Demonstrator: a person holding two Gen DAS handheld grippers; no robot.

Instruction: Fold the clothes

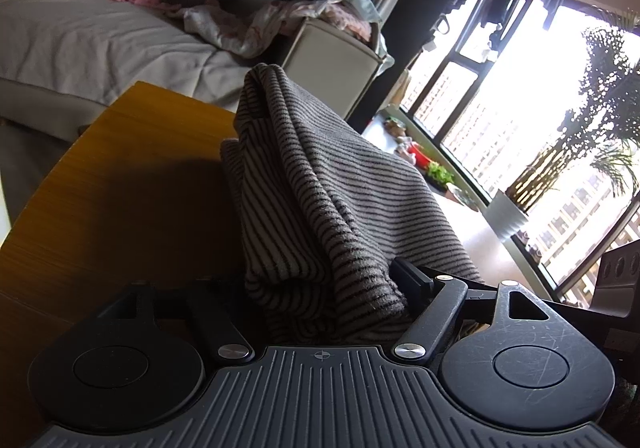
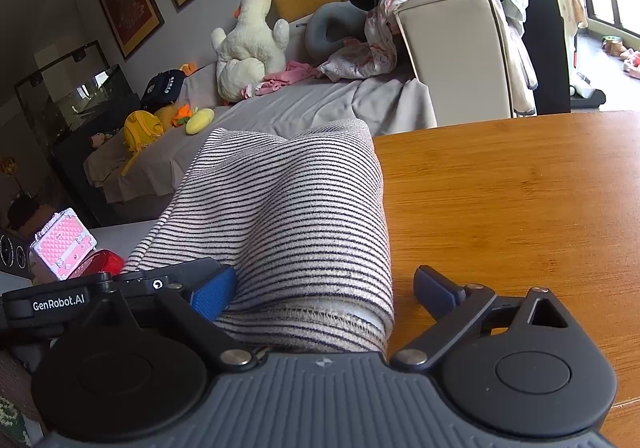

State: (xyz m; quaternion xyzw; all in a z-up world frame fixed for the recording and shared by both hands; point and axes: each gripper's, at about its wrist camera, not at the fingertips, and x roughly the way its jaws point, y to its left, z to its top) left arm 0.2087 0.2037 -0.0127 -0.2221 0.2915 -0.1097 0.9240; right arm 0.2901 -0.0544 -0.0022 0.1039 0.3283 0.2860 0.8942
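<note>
A living room with a grey bed [image 2: 304, 108] heaped with toys lies beyond the wooden tabletop [image 2: 520, 188]. The striped garment [image 2: 292, 224] runs lengthwise straight ahead from both claws, bunched into a thick, soft roll of pale knit with thin dark stripes, part on the tabletop and part lifted. The left claw [image 1: 320, 288] looks clamped on a wad of its hem, while the right claw [image 2: 324, 288] has its jaws spread with the cloth lying between them, touching the left finger but clear of the right one, so the left seems nearer to carrying the fold.
</note>
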